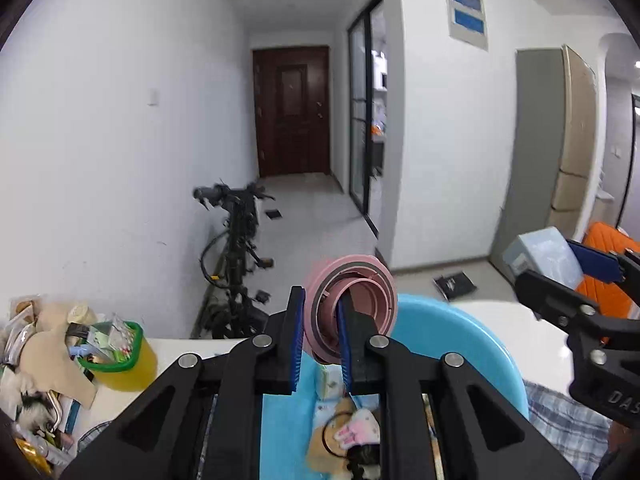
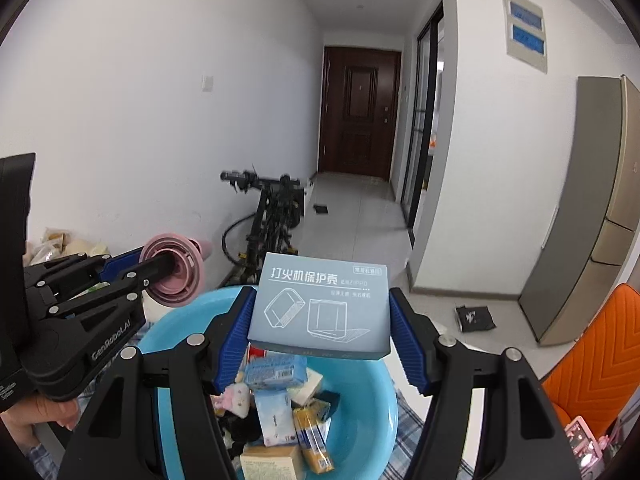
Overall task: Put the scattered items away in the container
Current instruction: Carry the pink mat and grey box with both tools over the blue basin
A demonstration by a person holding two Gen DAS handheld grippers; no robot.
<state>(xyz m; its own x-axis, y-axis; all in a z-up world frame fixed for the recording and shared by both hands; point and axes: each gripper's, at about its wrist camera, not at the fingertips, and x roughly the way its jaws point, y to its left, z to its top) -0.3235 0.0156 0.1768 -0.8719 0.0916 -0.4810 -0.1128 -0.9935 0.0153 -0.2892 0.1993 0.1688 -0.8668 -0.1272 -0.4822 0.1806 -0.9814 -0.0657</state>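
Note:
My left gripper (image 1: 320, 336) is shut on a pink collapsible cup (image 1: 352, 300) and holds it above the near rim of the blue basin (image 1: 472, 340). It shows from the side in the right wrist view (image 2: 160, 268), with the pink cup (image 2: 176, 272) left of the blue basin (image 2: 360, 412). My right gripper (image 2: 320, 328) is shut on a grey-blue lighter-case box (image 2: 324, 308) held above the basin; it appears at the right of the left wrist view (image 1: 600, 268) with the box (image 1: 540, 256). The basin holds several small packets and a plush toy.
A yellow cup with a green rim (image 1: 120, 356) and a heap of loose items (image 1: 36, 360) sit on the white table at left. A bicycle (image 2: 272, 224) leans on the wall beyond. An orange chair (image 2: 600, 360) stands at right. Checked cloth (image 1: 560, 420) lies under the basin.

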